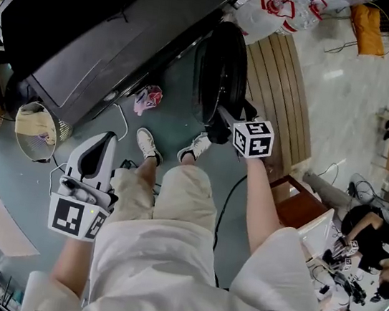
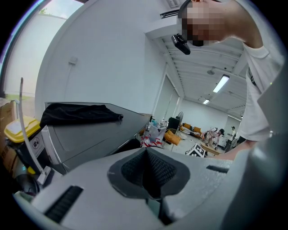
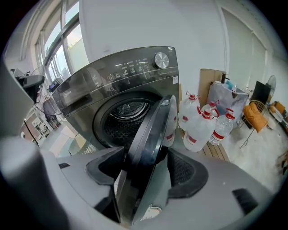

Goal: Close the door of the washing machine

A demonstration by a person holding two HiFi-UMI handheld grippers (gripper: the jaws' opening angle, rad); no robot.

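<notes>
**At the washing machine's front: door open, its rim in my right fingers**

On my left side, my left gripper (image 1: 102,146) hangs beside my leg, well apart from the machine. Its fingers (image 2: 135,170) are pressed together with nothing between them. Ahead of it stands the dark grey washing machine (image 1: 87,48), with a black cloth (image 2: 76,113) lying across its top. A small pink rag (image 1: 148,98) lies on the floor near its base.

Further right, the round drum opening (image 3: 121,114) in the machine's front is uncovered. The door (image 3: 150,134) is swung well out from the front, and I see it almost edge-on. My right gripper (image 1: 223,116) reaches down to it with my arm stretched forward. My fingers (image 3: 184,173) sit one on each side of the door's dark rim and pinch it between the pads.

To the right of the door, several clear water bottles (image 3: 202,128) with red caps and labels stand close together on wooden slats (image 1: 285,85) just beside the machine.
</notes>
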